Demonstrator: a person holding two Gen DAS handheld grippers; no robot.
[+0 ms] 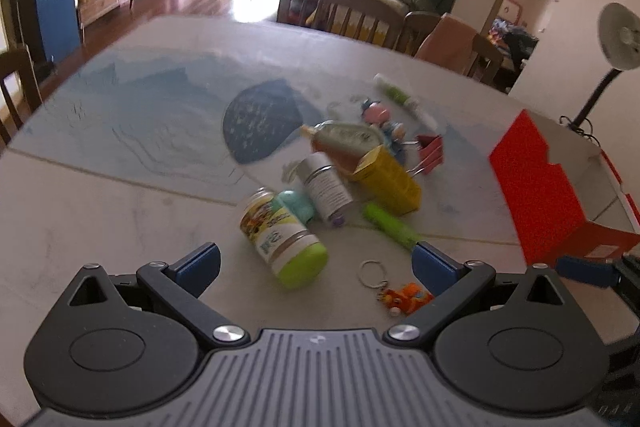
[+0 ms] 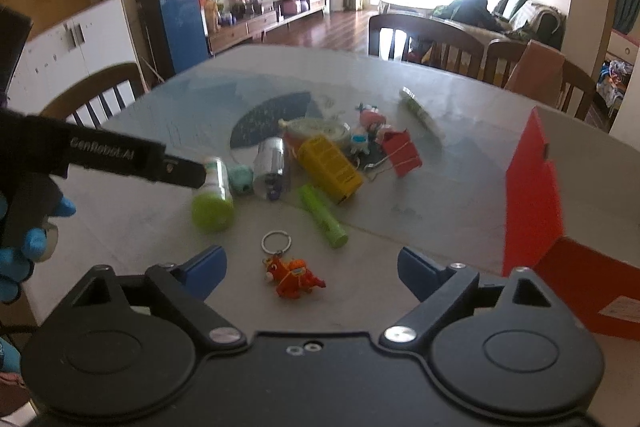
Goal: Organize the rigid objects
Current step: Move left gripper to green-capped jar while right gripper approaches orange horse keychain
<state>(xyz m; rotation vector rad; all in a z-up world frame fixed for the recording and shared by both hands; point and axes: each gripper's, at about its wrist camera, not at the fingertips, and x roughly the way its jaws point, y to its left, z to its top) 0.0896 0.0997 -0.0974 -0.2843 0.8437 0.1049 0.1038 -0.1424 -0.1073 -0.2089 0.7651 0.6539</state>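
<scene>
Both tools wide open, nothing held. Left tool [image 1: 316, 263] hangs over the green-lidded bottle [image 1: 286, 237], which lies on its side on the tabletop [image 1: 100, 211]. Right tool [image 2: 312, 269] has the orange toy keychain [image 2: 294, 277] between its fingers, pads not touching it. Pile lies beyond: silver can [image 2: 272, 163], yellow box [image 2: 330, 169], green marker [image 2: 322, 221], red clip [image 2: 402, 151]. Red box [image 2: 532, 199] stands open at right. Far items blurred.
</scene>
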